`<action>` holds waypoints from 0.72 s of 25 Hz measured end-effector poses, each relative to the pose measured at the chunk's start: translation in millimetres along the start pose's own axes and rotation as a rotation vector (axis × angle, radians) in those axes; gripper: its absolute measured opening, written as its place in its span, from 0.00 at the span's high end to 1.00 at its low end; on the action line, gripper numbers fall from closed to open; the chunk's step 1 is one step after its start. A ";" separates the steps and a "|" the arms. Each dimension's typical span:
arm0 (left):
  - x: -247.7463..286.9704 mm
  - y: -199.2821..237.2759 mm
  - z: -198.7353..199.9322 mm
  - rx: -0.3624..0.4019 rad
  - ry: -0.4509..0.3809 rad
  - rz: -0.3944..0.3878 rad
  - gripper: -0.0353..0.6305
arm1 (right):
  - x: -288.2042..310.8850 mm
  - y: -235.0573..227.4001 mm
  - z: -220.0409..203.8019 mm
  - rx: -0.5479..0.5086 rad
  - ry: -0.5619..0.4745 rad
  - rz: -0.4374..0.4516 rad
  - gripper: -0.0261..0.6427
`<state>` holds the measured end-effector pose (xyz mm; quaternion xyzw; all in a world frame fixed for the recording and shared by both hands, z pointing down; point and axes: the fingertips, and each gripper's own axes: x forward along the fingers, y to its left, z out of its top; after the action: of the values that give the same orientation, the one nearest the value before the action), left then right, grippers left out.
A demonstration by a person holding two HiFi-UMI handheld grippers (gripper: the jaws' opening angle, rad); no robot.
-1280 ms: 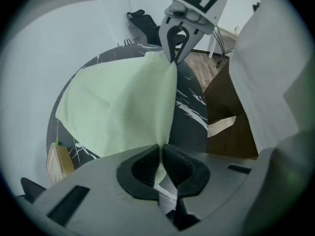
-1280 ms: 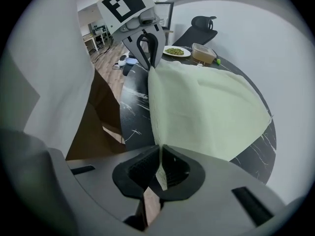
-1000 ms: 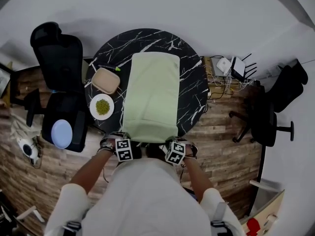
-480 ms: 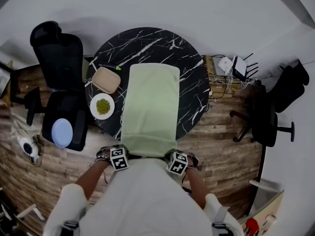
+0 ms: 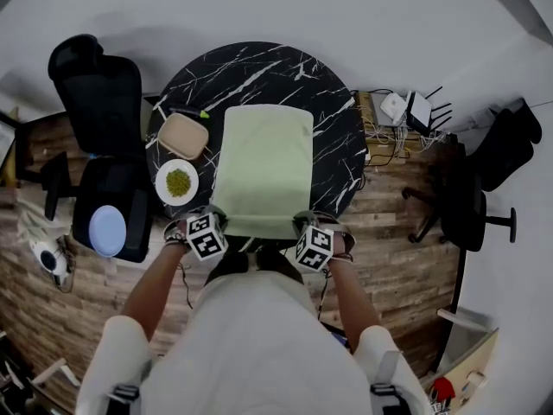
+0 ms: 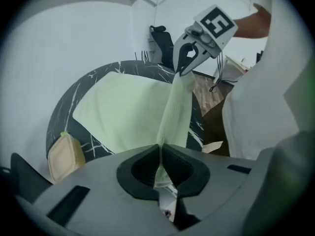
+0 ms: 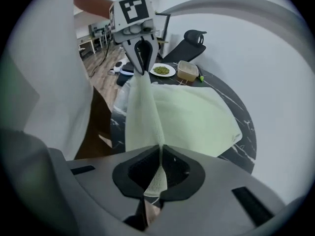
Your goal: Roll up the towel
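A pale green towel lies lengthwise on the round black marble table, its near edge lifted off the tabletop. My left gripper is shut on the towel's near left corner. At the near right corner my right gripper is shut on the towel. The held edge stretches taut between the two grippers, and each gripper view shows the other gripper pinching its corner. The far end of the towel still rests flat on the table.
A tan lidded box and a white plate of green food sit on the table's left side. Black office chairs stand to the left, one seat bearing a blue disc. Cables and a router lie on the floor right.
Both grippers first pulled the towel's near edge back toward the person, off the table, then lifted it and carried it forward over the table edge. The towel now looks shorter.
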<state>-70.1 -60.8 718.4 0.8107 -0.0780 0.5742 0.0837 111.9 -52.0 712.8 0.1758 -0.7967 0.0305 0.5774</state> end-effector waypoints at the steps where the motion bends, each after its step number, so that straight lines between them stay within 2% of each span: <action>1: 0.9 10.4 4.7 0.021 0.008 0.022 0.92 | 4.4 -10.4 1.7 -0.013 0.002 -0.021 0.95; 8: 20.3 55.6 22.6 0.108 0.046 0.173 0.92 | 31.4 -47.6 -3.5 0.051 0.016 -0.082 0.94; 9: 22.6 58.6 24.8 0.110 0.040 0.198 0.91 | 32.5 -48.9 -5.7 0.068 0.015 -0.095 0.89; 10: 23.6 61.5 27.7 0.099 0.027 0.224 0.86 | 31.7 -49.8 -6.9 0.083 0.009 -0.109 0.79; 11: 23.3 64.1 30.9 0.079 0.008 0.243 0.77 | 29.7 -50.1 -7.1 0.095 0.000 -0.123 0.75; 13: 21.1 66.9 34.0 0.038 -0.024 0.262 0.66 | 25.1 -48.5 -6.7 0.104 -0.021 -0.143 0.75; 15: 19.9 65.8 31.3 0.029 -0.029 0.266 0.65 | 22.7 -41.8 -7.6 0.097 -0.027 -0.144 0.75; 18: 20.3 55.1 25.5 0.031 -0.025 0.245 0.65 | 25.3 -17.7 -7.6 0.072 -0.031 -0.077 0.75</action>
<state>-52.3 -120.8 731.7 0.8033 -0.1686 0.5712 -0.0006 117.5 -72.8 736.1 0.2274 -0.7965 0.0344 0.5592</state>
